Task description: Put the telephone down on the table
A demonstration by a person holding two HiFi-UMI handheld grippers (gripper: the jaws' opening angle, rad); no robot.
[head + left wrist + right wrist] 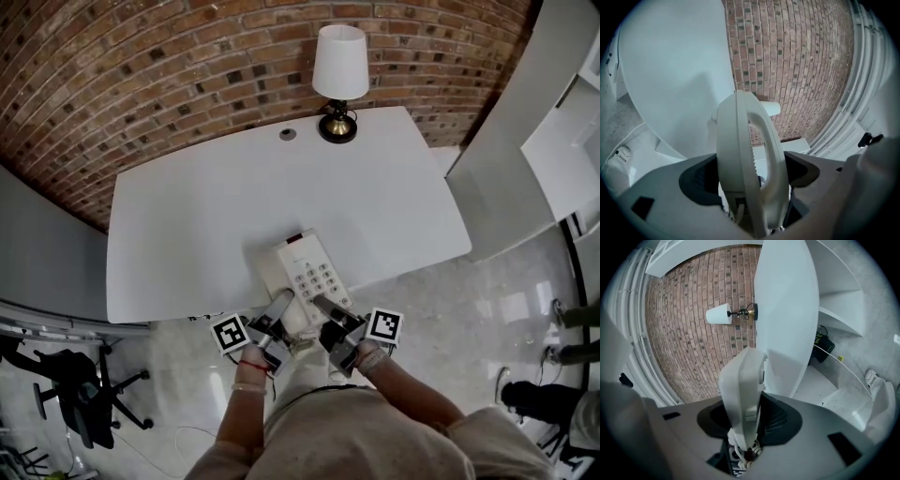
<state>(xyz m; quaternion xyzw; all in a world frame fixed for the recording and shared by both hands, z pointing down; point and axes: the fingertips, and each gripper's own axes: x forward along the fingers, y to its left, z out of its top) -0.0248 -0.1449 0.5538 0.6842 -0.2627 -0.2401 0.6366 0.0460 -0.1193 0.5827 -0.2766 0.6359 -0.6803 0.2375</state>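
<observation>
the white tabletop (187,216) spreads wide and mostly bare ahead of the person, its only standing thing a lamp (339,66) at the far edge, well apart from the work. the telephone (305,272) is at the near edge, keypad up, its long axis running away from the person and leaning a little left, its near end out past the rim; whether its base touches the surface i cannot tell. the left gripper (278,309) pinches its near left side and the right gripper (323,307) its near right side, both equally close. the set-down likely needs a push forward, where room is ample, so the whole base clears the edge.
</observation>
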